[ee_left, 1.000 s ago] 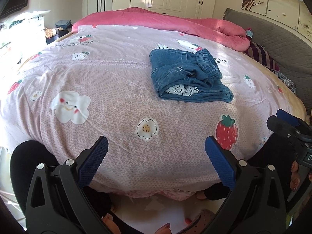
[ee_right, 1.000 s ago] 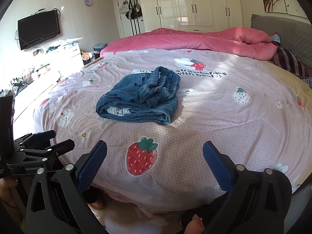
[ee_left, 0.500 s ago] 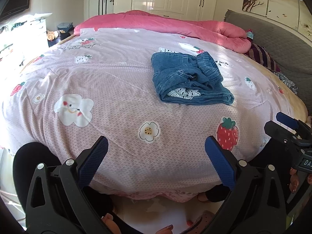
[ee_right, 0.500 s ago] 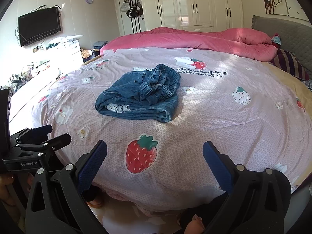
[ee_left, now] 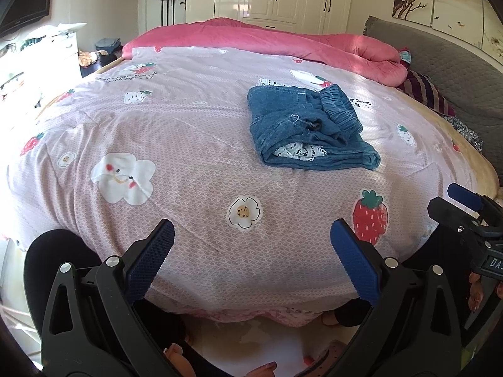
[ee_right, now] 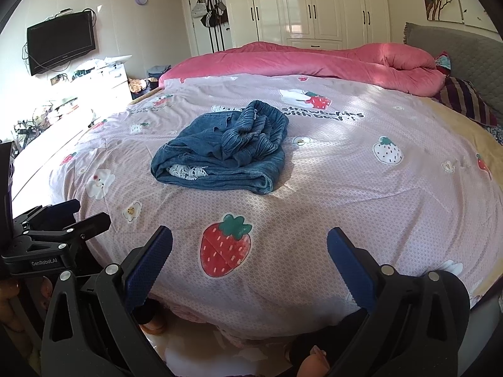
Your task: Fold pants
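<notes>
The left gripper [ee_left: 251, 242] and right gripper [ee_right: 250, 248] both stand spread wide, holding nothing, well short of the folded blue denim pants [ee_left: 306, 130] on the pink strawberry-print bedsheet [ee_left: 176, 144].

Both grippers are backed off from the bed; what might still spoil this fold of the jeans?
1. The jeans lie in a loose bundle, with the gathered waistband heaped on top; it may slump open.
2. White lace trim sticks out of the front fold, so the result looks untidy.
3. The left gripper and right gripper are open near the bed edge; regrasping could drag layers apart.
</notes>
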Demonstrator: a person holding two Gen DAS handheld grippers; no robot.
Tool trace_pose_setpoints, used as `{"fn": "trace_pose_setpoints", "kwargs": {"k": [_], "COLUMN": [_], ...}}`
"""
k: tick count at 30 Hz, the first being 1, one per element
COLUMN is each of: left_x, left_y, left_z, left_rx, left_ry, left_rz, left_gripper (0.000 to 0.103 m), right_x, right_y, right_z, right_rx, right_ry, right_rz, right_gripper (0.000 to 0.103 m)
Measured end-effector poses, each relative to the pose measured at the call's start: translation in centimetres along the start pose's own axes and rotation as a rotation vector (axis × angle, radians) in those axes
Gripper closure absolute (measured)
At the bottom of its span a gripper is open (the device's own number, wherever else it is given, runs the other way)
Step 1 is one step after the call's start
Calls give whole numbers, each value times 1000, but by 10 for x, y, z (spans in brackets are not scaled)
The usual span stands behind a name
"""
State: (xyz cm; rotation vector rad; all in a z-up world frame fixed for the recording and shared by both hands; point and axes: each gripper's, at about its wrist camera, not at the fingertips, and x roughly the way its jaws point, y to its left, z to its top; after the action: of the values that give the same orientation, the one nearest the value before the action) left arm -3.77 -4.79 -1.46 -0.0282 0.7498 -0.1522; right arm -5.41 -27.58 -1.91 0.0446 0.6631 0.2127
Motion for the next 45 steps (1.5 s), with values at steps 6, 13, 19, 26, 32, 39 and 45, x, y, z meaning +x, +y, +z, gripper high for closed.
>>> {"fn": "trace_pose_setpoints", "kwargs": {"k": [6, 13, 19, 26, 32, 39, 45], "left_x": [0, 0, 0, -1, -1, -2, -1], "left_y": [0, 1, 0, -3, -2, -4, -7], "left_z": [-1, -1, -1, 0, 0, 0, -1], "left_rx": [0, 2, 9, 18, 16, 21, 33], "left_ry": [-1, -2, 2, -2, -5, -1, 0], "left_rz": [3, 6, 17, 33, 34, 26, 38], "left_gripper": [10, 10, 10, 10, 10, 10, 10], "right_x": [1, 0, -1, -1, -1, 0, 0], "right_y": [0, 0, 1, 1, 1, -1, -2], "right_z": [-1, -1, -2, -2, -2, -3, -4], "right_rx": [4, 9, 13, 12, 13, 15, 18], "right_ry": [5, 4, 6, 7, 7, 10, 11], "right_rz": [-8, -17, -25, -26, -27, -29, -29], "right_gripper": [5, 5, 5, 5, 5, 5, 5]}}
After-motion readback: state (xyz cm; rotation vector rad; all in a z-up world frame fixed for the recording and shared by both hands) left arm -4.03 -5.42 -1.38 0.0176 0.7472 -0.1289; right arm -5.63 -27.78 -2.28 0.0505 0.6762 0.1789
